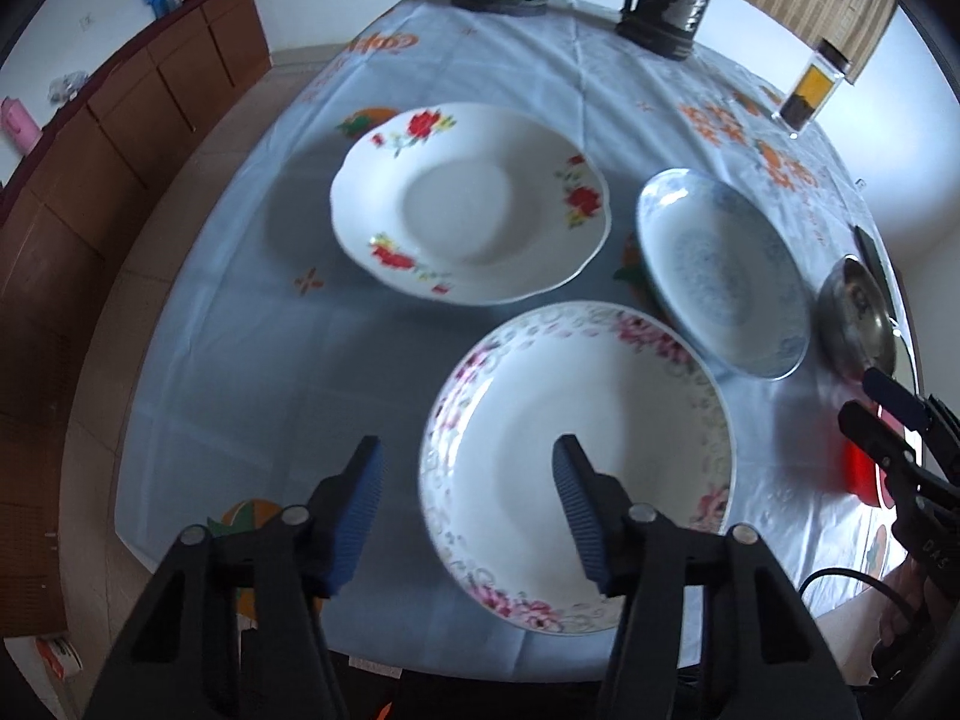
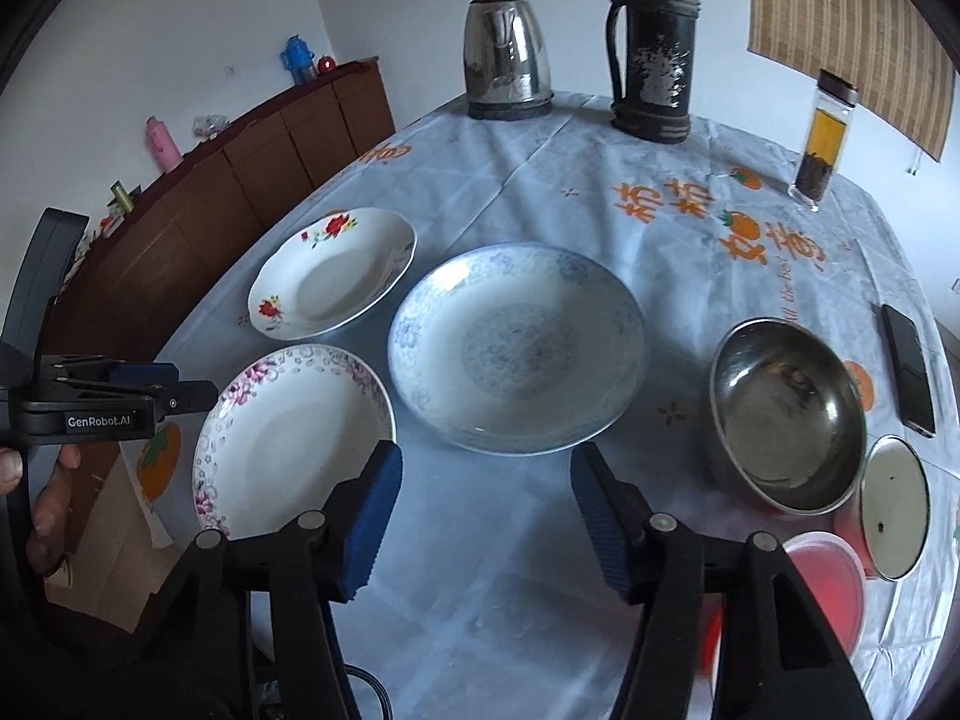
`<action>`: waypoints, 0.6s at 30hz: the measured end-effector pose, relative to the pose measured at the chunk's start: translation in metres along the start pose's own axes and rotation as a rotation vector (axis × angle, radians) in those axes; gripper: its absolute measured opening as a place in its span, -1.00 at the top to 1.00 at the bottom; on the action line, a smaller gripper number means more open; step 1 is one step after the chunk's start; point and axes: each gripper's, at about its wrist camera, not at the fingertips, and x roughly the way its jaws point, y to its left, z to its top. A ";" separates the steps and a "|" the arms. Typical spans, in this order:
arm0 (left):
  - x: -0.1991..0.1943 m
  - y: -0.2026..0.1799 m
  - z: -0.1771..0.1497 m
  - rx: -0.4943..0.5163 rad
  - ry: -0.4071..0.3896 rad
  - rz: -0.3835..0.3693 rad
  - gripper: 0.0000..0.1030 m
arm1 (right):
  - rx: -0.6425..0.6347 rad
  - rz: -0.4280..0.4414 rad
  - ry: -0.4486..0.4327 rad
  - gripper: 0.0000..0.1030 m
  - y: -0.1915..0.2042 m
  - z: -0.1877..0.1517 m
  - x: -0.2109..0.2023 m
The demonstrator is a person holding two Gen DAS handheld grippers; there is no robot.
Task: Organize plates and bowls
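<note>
Plates sit apart on the table (image 2: 492, 600): your left claw (image 1: 468, 510), gaping and empty, straddles the near-left rim of the pink-flowered plate (image 1: 576, 468), closest to it; your right claw (image 2: 486, 516), also empty, faces the blue plate (image 2: 516, 348)

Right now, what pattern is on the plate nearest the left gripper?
Pink flowers and grey rings around the white plate's rim; clearest in the left wrist view.
</note>
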 end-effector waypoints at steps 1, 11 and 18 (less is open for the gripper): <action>0.003 0.003 -0.001 -0.007 0.007 -0.004 -0.03 | -0.006 0.007 0.019 0.00 0.004 -0.001 0.006; 0.021 0.025 -0.008 -0.077 0.066 -0.049 0.42 | -0.062 0.082 0.141 0.39 0.030 -0.004 0.051; 0.027 0.029 -0.014 -0.090 0.094 -0.088 0.55 | -0.078 0.112 0.197 0.47 0.041 -0.007 0.065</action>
